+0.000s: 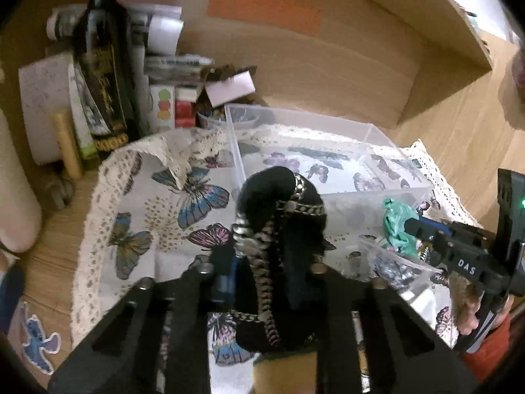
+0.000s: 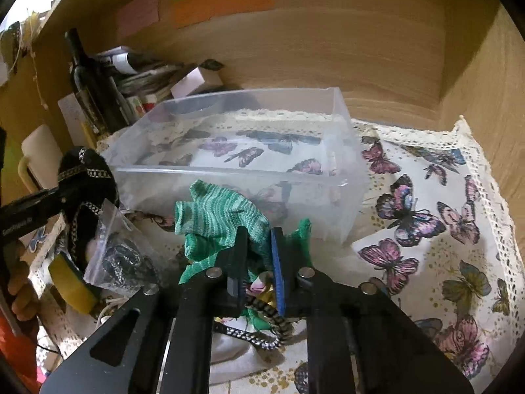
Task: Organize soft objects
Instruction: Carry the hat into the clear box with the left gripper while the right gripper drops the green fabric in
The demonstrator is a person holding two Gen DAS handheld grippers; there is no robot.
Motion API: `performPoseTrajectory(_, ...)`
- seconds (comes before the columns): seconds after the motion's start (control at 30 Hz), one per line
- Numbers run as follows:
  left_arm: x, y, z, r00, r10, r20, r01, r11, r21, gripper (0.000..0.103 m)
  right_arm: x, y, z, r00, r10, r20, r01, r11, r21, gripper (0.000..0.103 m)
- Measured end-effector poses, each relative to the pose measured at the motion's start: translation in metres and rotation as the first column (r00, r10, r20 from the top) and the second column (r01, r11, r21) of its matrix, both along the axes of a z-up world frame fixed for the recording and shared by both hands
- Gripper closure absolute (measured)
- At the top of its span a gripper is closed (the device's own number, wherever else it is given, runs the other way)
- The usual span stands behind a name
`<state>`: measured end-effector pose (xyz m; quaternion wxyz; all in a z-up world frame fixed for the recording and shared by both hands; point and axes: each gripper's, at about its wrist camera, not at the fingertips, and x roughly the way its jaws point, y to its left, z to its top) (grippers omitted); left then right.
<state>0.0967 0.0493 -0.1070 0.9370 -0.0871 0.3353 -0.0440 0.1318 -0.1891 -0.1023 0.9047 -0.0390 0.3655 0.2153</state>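
Note:
My left gripper (image 1: 262,262) is shut on a black fabric piece with silver chain trim (image 1: 282,216) and holds it up in front of the clear plastic box (image 1: 328,134). It also shows at the left of the right wrist view (image 2: 85,177). My right gripper (image 2: 257,246) is shut on a green knitted cloth (image 2: 216,216), just in front of the clear box (image 2: 242,170). The right gripper and green cloth (image 1: 395,223) show at the right of the left wrist view. The box holds nothing I can see.
A butterfly-print cloth with lace edge (image 2: 426,216) covers the shelf floor. A dark bottle (image 1: 101,65), papers and small boxes stand at the back left. A zip bag of dark items (image 2: 121,259), a yellow tape roll (image 2: 72,285) and a black-white cord (image 2: 262,335) lie near the grippers. Wooden walls surround.

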Motion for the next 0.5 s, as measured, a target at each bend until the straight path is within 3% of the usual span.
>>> performPoseTrajectory(0.2, -0.024, -0.006, 0.025, 0.996, 0.015, 0.083, -0.019, 0.999, 0.045, 0.09, -0.015, -0.006, 0.019, 0.997, -0.015, 0.07, 0.014, 1.0, 0.022, 0.093)
performPoseTrajectory(0.5, -0.037, -0.008, 0.073, 0.978, -0.003, 0.209, -0.007, 0.999, 0.047, 0.09, -0.031, -0.013, 0.063, 0.978, -0.025, 0.208, 0.012, 0.998, 0.066, 0.094)
